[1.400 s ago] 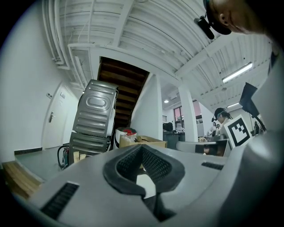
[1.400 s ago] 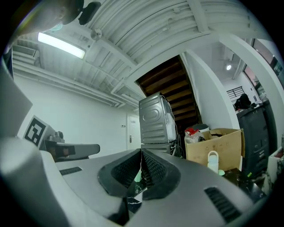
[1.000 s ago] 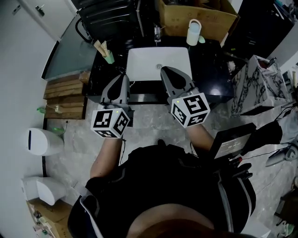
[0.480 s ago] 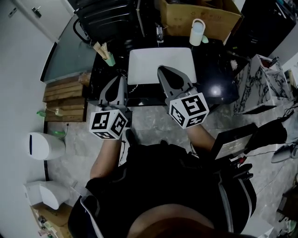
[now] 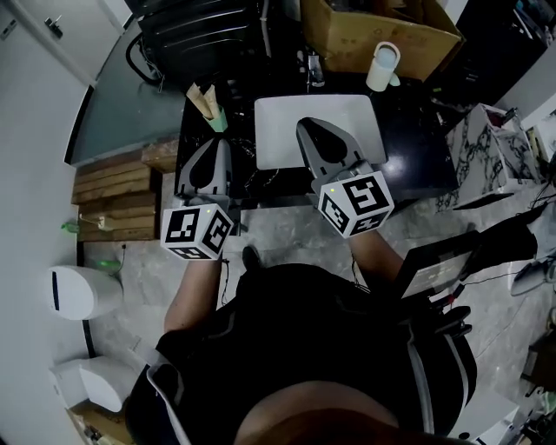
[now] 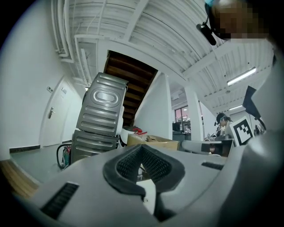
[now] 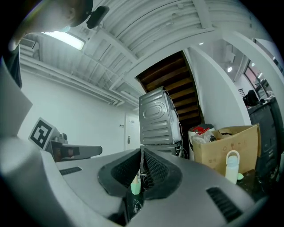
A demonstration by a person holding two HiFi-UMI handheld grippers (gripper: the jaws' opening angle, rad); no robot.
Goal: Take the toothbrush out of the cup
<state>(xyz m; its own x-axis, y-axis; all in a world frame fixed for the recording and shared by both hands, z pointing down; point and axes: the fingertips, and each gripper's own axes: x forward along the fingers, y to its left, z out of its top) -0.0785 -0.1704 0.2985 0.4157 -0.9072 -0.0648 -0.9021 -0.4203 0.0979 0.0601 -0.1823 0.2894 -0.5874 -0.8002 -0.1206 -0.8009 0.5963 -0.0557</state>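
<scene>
I'm standing at the black worktop (image 5: 419,130), with the white sink (image 5: 276,130) set into its middle. A cardboard box (image 5: 347,39) stands behind the sink, and a grey ribbed case (image 5: 200,26) is to the box's left.

Both grippers point away from me, roughly level. The left gripper (image 5: 214,144) is over the worktop just left of the sink. Its own view shows the jaws pressed together at the tips with nothing between them. The right gripper (image 5: 311,127) is over the sink. Its jaws are closed to a thin slit and hold nothing.

A white bottle (image 5: 382,65) stands at the back right of the sink, near the box.

The green cup (image 5: 216,120) sits on the worktop left of the sink, toward the back. It is just beyond the left gripper's tips and apart from them. In the right gripper view I see the cup through the slit between the jaws, well away from them.

The toothbrush (image 5: 201,94) is in the cup, its pale handle leaning out toward the back left. Neither gripper touches it
</scene>
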